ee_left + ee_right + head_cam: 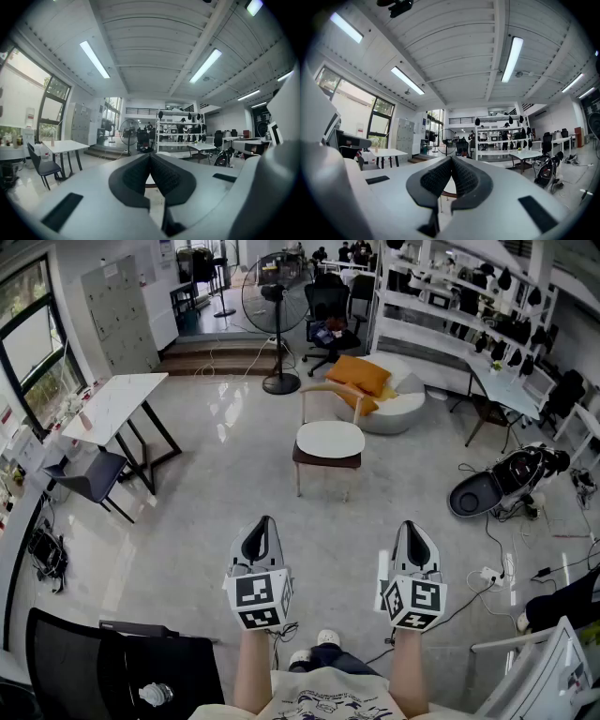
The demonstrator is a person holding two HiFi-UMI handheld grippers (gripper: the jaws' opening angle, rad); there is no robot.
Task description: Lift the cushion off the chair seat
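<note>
Closed, empty left claw [263, 524] and right claw [413, 528] hide most of the cushion [330, 439] in their views.

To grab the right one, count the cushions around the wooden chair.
3: the white cushion on the chair seat, and an upper orange cushion resting on a lower orange cushion, both on the round white seat behind it. Others may be hidden.

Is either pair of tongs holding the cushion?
No, the left tongs and right tongs are shut and empty, far from the cushion.
</note>
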